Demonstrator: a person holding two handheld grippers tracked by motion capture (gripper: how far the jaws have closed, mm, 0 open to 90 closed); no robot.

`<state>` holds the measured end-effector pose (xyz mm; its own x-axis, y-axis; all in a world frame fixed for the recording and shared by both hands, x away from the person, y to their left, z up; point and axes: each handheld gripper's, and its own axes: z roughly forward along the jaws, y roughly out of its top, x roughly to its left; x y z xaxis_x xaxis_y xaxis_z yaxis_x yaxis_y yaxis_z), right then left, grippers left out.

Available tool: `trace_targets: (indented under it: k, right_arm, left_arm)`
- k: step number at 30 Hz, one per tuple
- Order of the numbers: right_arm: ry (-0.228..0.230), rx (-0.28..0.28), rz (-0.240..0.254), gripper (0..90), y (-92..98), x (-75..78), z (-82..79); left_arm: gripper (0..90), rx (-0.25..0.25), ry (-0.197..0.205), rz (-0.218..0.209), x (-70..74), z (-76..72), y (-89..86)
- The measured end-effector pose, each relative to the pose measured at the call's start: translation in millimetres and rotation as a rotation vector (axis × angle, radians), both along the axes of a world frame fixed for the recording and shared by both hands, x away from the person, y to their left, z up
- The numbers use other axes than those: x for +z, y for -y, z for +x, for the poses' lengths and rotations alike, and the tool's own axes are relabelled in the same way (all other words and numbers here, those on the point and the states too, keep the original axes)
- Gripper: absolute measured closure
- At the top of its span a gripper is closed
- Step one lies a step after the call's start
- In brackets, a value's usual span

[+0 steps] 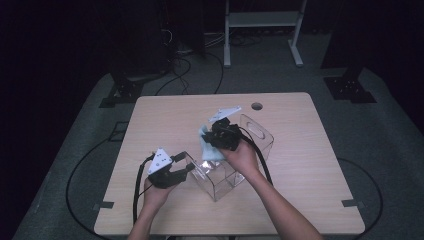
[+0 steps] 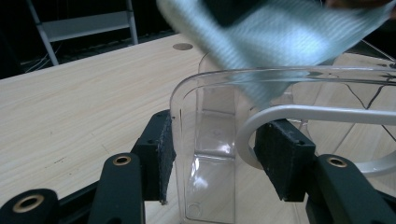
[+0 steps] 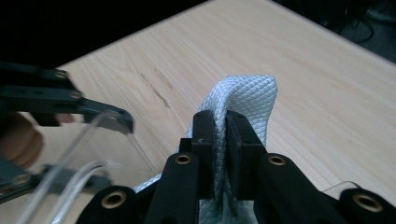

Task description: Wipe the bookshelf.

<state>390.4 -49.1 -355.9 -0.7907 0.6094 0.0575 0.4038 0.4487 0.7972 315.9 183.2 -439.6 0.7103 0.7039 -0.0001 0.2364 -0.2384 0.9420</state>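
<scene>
A clear plastic box (image 1: pixel 220 186) stands on the wooden table (image 1: pixel 310 165), near its middle. My left gripper (image 1: pixel 189 168) comes in from the left and is shut on the box's rounded corner wall (image 2: pixel 210 140), one pad (image 2: pixel 161 156) outside and one inside. Above the box, my right gripper (image 1: pixel 212 140) is shut on a folded pale blue-green cloth (image 1: pixel 210 151). That cloth (image 3: pixel 250 95) bulges out past the closed pads in the right gripper view. In the left gripper view the cloth (image 2: pixel 280 37) hangs over the box's open top.
A round cable hole (image 1: pixel 256 106) sits near the table's far edge. Black cables (image 1: pixel 195 70) lie on the grey floor beyond it, and a white metal frame (image 1: pixel 260 20) stands at the back. Bare tabletop lies to the left, right and behind the box.
</scene>
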Motion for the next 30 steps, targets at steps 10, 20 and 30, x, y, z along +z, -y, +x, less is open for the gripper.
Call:
trace_targets:
  k: [10, 20, 30]
  right_arm:
    - [0.069, 0.049, 0.079, 82.1, 41.1, 25.1, -52.7]
    - [0.084, -0.001, 0.089, 82.0, 96.7, 5.2, -97.2]
    - [0.034, -0.078, 0.127, 82.1, 125.5, -47.4, -110.7]
  left_arm:
    - [47.0, 0.002, -0.009, -0.002, 0.0, -0.1, -0.3]
    - [47.0, 0.001, -0.003, 0.000, -0.1, 0.0, -0.1]
    - [46.7, 0.005, -0.008, -0.005, -0.4, 0.6, -0.4]
